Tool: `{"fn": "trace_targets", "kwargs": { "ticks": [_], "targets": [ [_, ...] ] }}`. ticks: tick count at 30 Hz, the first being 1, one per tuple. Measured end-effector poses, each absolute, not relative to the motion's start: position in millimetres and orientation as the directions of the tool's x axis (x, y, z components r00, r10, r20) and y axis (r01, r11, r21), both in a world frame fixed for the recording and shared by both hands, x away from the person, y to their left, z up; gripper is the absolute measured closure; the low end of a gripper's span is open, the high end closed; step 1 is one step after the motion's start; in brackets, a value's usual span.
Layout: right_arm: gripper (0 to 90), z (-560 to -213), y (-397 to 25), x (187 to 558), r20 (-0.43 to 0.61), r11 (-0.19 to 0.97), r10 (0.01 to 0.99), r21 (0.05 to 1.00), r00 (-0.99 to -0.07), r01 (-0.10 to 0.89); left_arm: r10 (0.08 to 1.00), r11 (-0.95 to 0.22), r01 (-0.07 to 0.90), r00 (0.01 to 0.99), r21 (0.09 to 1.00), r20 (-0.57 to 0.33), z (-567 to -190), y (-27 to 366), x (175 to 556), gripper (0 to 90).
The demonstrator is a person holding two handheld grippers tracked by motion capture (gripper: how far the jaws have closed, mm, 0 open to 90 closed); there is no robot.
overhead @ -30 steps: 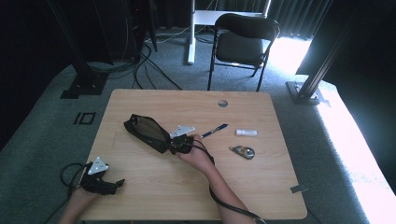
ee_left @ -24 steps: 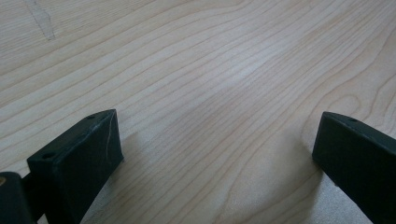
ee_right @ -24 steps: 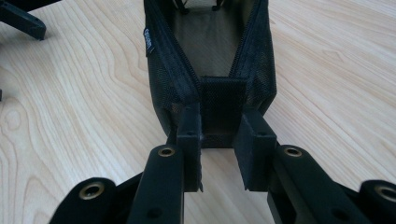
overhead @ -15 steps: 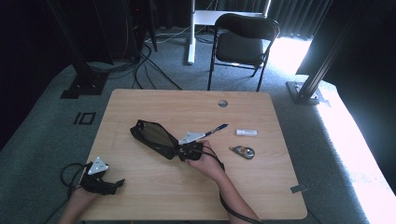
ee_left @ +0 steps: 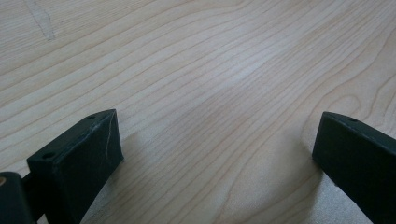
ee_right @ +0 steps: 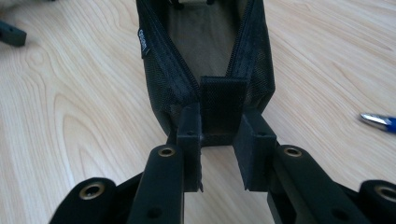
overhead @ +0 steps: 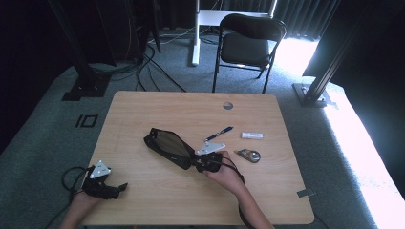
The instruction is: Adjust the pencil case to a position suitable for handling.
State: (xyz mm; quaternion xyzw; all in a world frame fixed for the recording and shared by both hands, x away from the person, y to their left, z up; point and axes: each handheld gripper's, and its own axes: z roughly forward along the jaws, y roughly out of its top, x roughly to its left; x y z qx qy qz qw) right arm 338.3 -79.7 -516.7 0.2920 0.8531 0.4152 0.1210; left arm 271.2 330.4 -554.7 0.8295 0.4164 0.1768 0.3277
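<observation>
A black mesh zip pouch (overhead: 167,145) lies open on the wooden table (overhead: 157,107), near its middle. My right gripper (overhead: 203,161) is at the pouch's right end and is shut on the black fabric tab (ee_right: 223,105) there. In the right gripper view the unzipped pouch (ee_right: 205,42) stretches away from the jaws and its olive lining shows. My left gripper (overhead: 114,188) rests at the table's near left corner. It is open, with bare wood between its fingers (ee_left: 88,144).
A blue pen (overhead: 218,134), a small white block (overhead: 251,135) and a grey correction-tape dispenser (overhead: 249,155) lie just right of the pouch. The pen tip (ee_right: 378,122) shows at the right of the right gripper view. A black chair (overhead: 248,43) stands beyond the table's far edge.
My right gripper has pulled the pouch to the right and a little nearer, toward the pen and tape dispenser. The left gripper has stayed put.
</observation>
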Motion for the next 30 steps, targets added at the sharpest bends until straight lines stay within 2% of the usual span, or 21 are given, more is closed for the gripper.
{"fn": "trace_targets", "kwargs": {
  "ticks": [30],
  "targets": [
    [72.9, -518, -159, 295, 0.042, 0.470, 0.644, 0.766, -0.764, 0.438, 0.807, -0.439, 0.575, 0.591, 0.691, 0.021, -555, 330, 271, 1.5]
  ]
}}
